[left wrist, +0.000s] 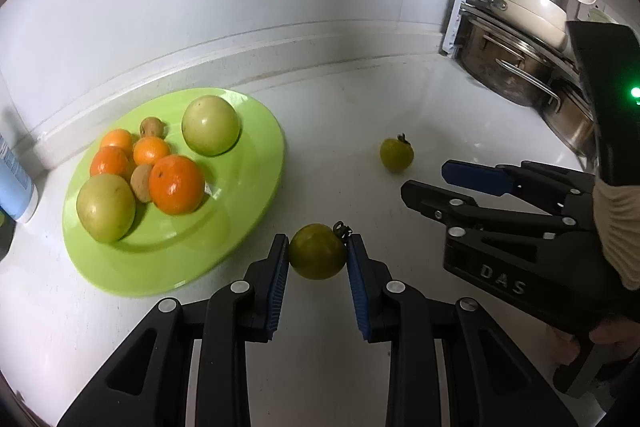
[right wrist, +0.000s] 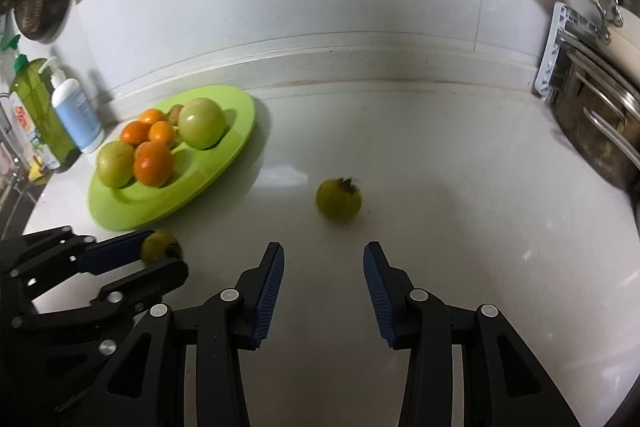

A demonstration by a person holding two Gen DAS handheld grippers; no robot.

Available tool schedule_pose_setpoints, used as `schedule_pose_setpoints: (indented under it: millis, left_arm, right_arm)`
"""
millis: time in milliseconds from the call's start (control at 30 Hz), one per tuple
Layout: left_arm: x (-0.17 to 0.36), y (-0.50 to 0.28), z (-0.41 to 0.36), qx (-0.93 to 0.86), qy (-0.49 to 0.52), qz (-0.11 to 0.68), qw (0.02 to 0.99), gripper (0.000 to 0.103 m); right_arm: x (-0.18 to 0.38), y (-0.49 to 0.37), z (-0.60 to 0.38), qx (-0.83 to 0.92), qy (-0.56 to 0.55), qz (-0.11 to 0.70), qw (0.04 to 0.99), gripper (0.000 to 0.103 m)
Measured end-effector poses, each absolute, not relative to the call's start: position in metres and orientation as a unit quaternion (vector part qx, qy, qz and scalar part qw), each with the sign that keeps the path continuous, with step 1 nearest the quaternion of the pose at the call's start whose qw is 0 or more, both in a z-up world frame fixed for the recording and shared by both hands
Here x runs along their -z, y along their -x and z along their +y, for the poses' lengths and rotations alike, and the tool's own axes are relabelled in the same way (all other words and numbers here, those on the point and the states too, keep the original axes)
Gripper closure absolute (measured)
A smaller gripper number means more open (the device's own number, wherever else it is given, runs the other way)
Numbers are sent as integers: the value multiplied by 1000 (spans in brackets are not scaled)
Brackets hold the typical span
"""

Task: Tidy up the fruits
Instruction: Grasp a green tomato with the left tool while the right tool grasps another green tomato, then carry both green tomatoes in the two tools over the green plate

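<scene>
A small yellow-green fruit [left wrist: 316,261] with a dark calyx sits between the blue pads of my left gripper [left wrist: 319,242], which is shut on it just right of the lime-green plate [left wrist: 248,171]. In the right wrist view that same fruit [right wrist: 155,245] shows in the left gripper [right wrist: 165,251] at the lower left. A second small yellow-green fruit [left wrist: 395,155] [right wrist: 338,198] lies alone on the white counter. My right gripper [right wrist: 324,249] [left wrist: 426,180] is open with nothing between its fingers, a short way in front of that fruit. The plate [right wrist: 132,217] holds two large pale green fruits, several oranges and two kiwis.
Stacked steel pots and a cream pan [left wrist: 532,39] fill a rack at the right against the wall. A blue-white pump bottle [right wrist: 76,111] and a green bottle [right wrist: 36,107] stand left of the plate. A sleeved hand [left wrist: 616,227] holds the right gripper. The tiled backsplash rises behind the counter.
</scene>
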State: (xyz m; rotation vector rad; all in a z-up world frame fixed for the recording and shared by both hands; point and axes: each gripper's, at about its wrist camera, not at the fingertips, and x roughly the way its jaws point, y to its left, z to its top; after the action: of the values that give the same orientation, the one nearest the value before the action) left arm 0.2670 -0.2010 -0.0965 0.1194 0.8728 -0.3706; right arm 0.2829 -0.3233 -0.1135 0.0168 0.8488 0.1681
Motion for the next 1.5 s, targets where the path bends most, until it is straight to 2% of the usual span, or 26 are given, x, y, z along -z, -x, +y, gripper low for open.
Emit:
schedule_pose_setpoints:
  millis: [700, 867, 1500]
  left_arm:
    - [92, -293, -200, 167, -49, 415, 893, 73]
    - [90, -292, -198, 162, -47, 415, 894, 73]
    - [73, -275, -184, 156, -32, 400, 903, 73]
  right_arm:
    - [128, -322, -319, -71, -2, 411, 909, 61]
    - [131, -323, -319, -71, 0, 413, 908, 72]
    - [106, -294, -319, -76, -16, 399, 914, 72]
